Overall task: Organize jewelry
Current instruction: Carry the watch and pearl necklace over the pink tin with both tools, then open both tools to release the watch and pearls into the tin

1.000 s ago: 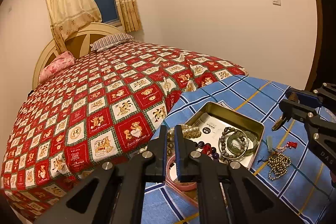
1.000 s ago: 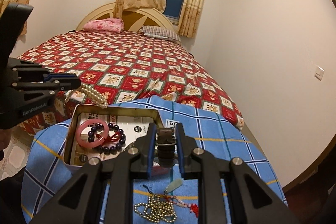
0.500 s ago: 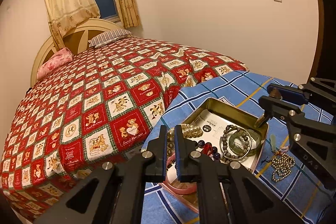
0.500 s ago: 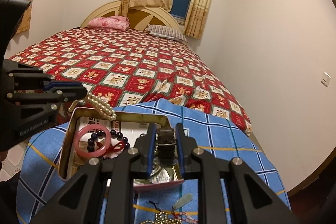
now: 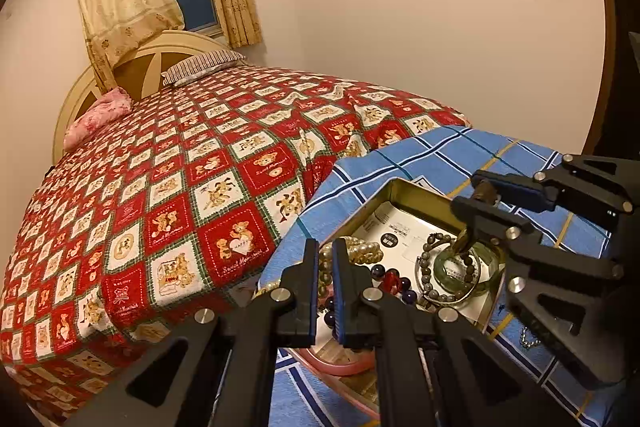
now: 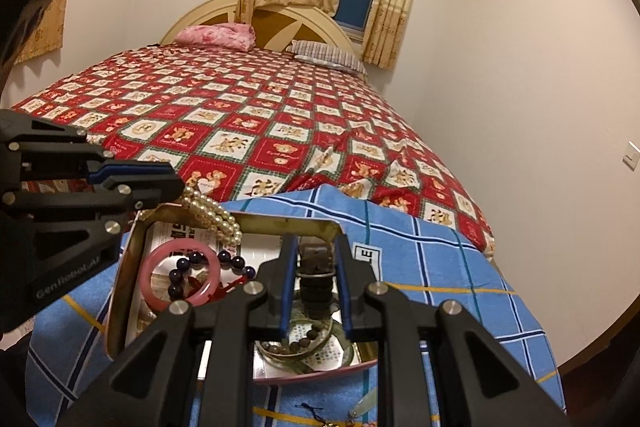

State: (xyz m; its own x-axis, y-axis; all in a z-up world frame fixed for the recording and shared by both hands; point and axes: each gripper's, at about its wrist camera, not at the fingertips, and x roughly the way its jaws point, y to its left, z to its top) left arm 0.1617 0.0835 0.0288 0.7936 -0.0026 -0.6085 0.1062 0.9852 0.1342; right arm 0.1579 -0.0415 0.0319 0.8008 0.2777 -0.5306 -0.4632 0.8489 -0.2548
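A gold tin box [image 5: 404, 187] [image 6: 120, 291] sits on a blue checked cloth [image 5: 400, 155]. It holds a pink bangle [image 6: 160, 299], dark beads [image 6: 224, 259], a grey bead bracelet [image 5: 430, 279] and a green bangle [image 5: 486, 269]. My left gripper [image 5: 325, 263] is shut on a pearl necklace [image 6: 212, 215] that hangs over the tin's rim. My right gripper [image 6: 316, 263] is shut on a dark bracelet [image 6: 314, 259] and holds it over the tin.
A bed with a red patchwork quilt [image 5: 180, 179] lies past the cloth's far edge. A green pendant with red cord [image 6: 362, 405] and a gold bead chain [image 5: 528, 339] lie on the cloth near the tin. A wall [image 6: 520, 67] stands to the right.
My right gripper has moved with the dark bracelet from beside the tin to over its inside. My left gripper has carried the pearls further over the tin's rim.
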